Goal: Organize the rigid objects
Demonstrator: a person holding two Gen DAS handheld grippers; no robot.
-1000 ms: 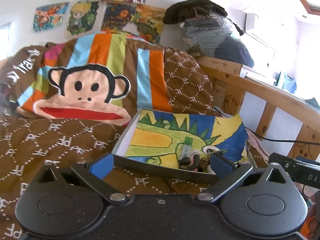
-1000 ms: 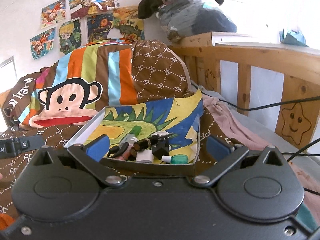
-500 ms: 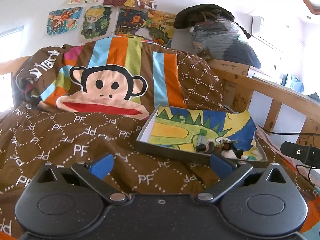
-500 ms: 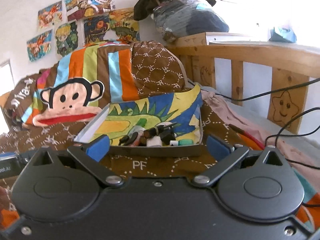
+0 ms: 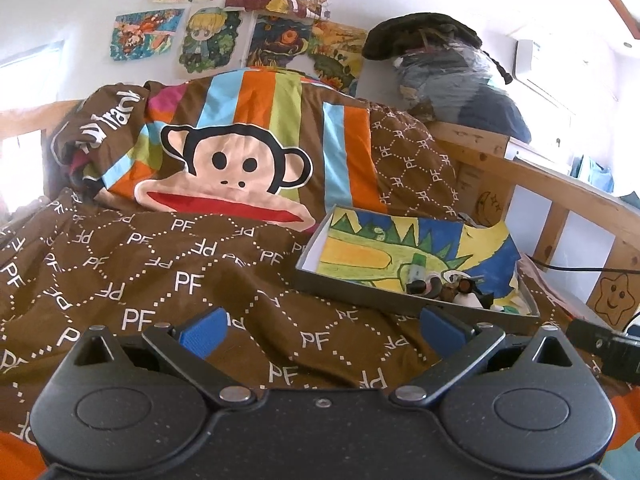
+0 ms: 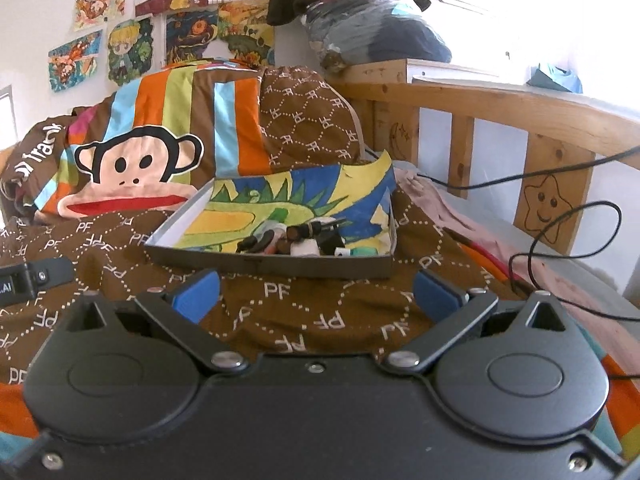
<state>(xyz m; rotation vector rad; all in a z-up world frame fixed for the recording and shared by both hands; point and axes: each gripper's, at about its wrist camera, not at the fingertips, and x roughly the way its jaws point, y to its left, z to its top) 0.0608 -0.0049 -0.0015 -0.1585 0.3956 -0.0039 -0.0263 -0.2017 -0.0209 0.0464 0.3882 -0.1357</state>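
The blanket point(image 5: 168, 280) is brown with white dotted diamonds and "PF" letters; the pillow point(image 5: 240, 152) behind it has orange, light blue, green and pink stripes and a monkey face with a red mouth. The grey tray point(image 6: 280, 266) is lined with a drawing point(image 6: 256, 220) in yellow, green and blue. Both grippers are black with blue pads point(image 5: 202, 330). The bed rail point(image 6: 552, 184) is pale wood with a drawn star

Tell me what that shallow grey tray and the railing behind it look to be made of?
The tray looks like thin matte grey cardboard, judging by its flat folded walls; metal isn't ruled out. The railing is pale wood, probably pine: knots and grain show.
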